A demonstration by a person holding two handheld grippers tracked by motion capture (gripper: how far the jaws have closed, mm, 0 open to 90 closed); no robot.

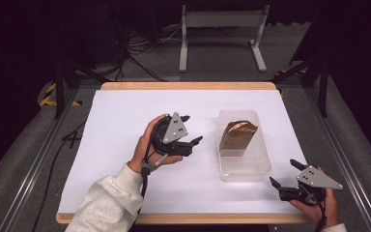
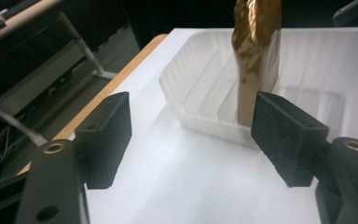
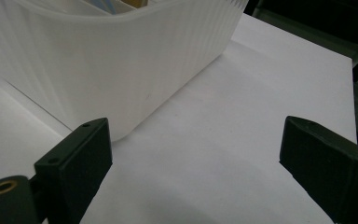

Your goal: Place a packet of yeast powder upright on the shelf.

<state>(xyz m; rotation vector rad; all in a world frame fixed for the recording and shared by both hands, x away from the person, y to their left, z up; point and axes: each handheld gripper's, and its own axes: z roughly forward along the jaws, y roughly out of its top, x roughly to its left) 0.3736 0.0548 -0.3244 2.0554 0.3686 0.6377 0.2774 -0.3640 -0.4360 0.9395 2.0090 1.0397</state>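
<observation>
The right tool [image 1: 284,174] sits nearest the camera, at the desk's [image 1: 125,193] near right corner, jaws spread wide and empty, aimed at the near end of the clear plastic tub [image 1: 244,169]. The left tool [image 1: 193,129] is held above the middle of the desk, just left of the tub, its jaws also wide apart with nothing between them. Inside the tub, toward its far end, stands a crumpled gold-brown packet [image 1: 238,135], leaning against the tub's wall.

The step in hand looks like a reach for that packet. To do it well, the left tool should rise over the tub's rim rather than push the wall, then close on the packet's narrow faces (foil slips and crushes easily, so a gentle squeeze low on the body seems safest). The right tool could steady the tub's near end, since the light tub may slide.

In the left gripper view the packet's [image 2: 254,56] top is cut off by the frame. Its base is blurred behind the ribbed wall, so whether it rests flat cannot be told.
</observation>
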